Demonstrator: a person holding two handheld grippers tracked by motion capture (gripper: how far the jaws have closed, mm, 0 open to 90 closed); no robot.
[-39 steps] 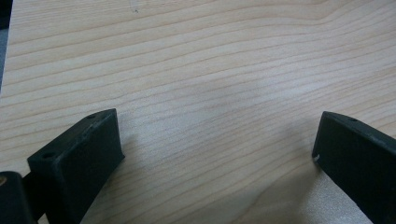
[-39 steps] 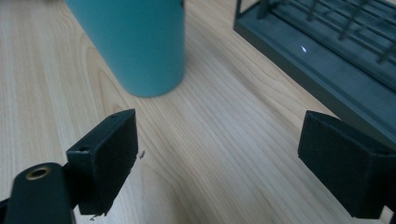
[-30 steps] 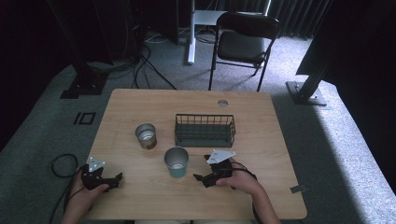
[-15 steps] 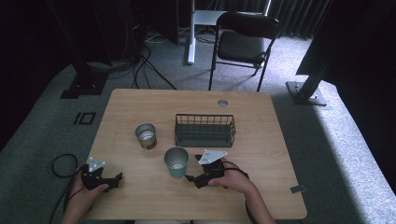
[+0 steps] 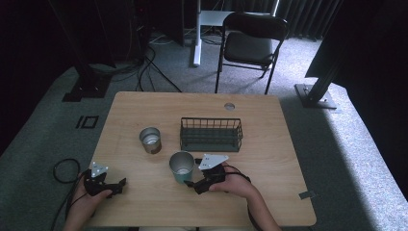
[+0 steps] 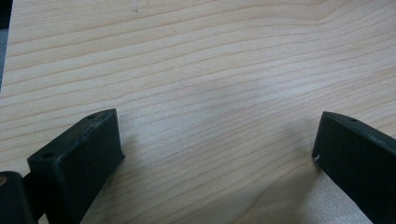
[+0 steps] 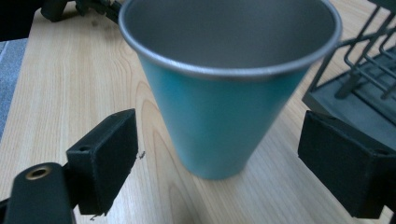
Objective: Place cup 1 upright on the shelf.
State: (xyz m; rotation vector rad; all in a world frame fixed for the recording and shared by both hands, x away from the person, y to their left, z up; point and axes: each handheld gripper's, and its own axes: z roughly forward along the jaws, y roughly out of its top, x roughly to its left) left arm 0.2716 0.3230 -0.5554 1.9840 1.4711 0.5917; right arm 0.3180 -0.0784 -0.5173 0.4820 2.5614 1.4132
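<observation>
Sliding leftward across the table (image 5: 269, 144) since a second ago, the right gripper (image 5: 197, 185) is now closing in on the teal metal cup (image 5: 181, 166), while the left gripper (image 5: 115, 187) is staying where it was near the front left corner. The cup is standing upright near the middle of the front half of the table, just in front of the dark wire basket (image 5: 210, 134) and to the right of the small steel tin (image 5: 150, 140).

In the right gripper view, the jaws are standing wide apart with the cup (image 7: 219, 116) between them but not yet touched; gaps are showing on both sides. The basket's wire wall (image 7: 359, 70) is sitting close behind the right-hand jaw.

The step in hand is probably a grasp of the cup. To do it well, the person should be pushing the gripper a little farther forward so the pads are meeting the cup's wall squarely, low enough for a wide contact, and keeping the far jaw clear of the basket. Because the cup is tapering toward its base, a hold too low may be slipping upward, so closing gently and evenly seems wise.

The left gripper (image 6: 210, 154) is resting with its jaws apart over bare wood, holding nothing.
</observation>
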